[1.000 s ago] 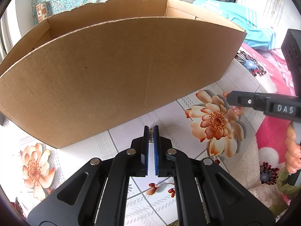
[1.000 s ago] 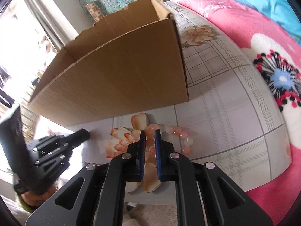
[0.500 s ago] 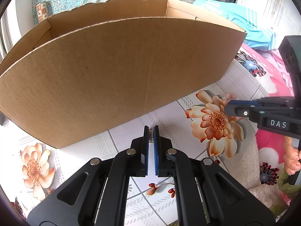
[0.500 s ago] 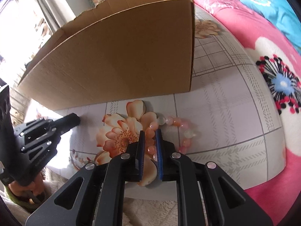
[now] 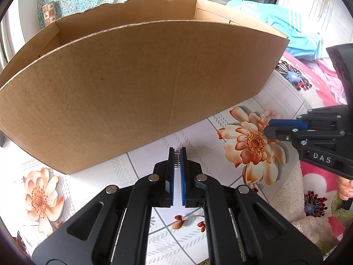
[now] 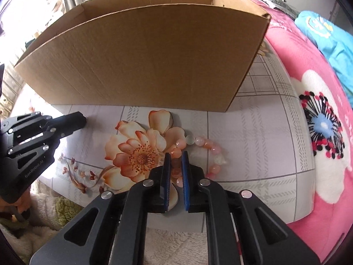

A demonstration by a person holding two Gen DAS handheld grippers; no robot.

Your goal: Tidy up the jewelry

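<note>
My right gripper (image 6: 175,165) is clamped on the pink bead bracelet (image 6: 204,146), which lies on the flowered table (image 6: 253,154) near its front edge, before the cardboard box (image 6: 141,55). My left gripper (image 5: 177,154) pinches a small metal piece (image 5: 176,157).

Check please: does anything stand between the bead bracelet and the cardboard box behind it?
No loose thing. The tabletop between the bead bracelet and the cardboard box is bare. Only the box's own tall near wall rises there, so the bracelet probably must go over it.
</note>
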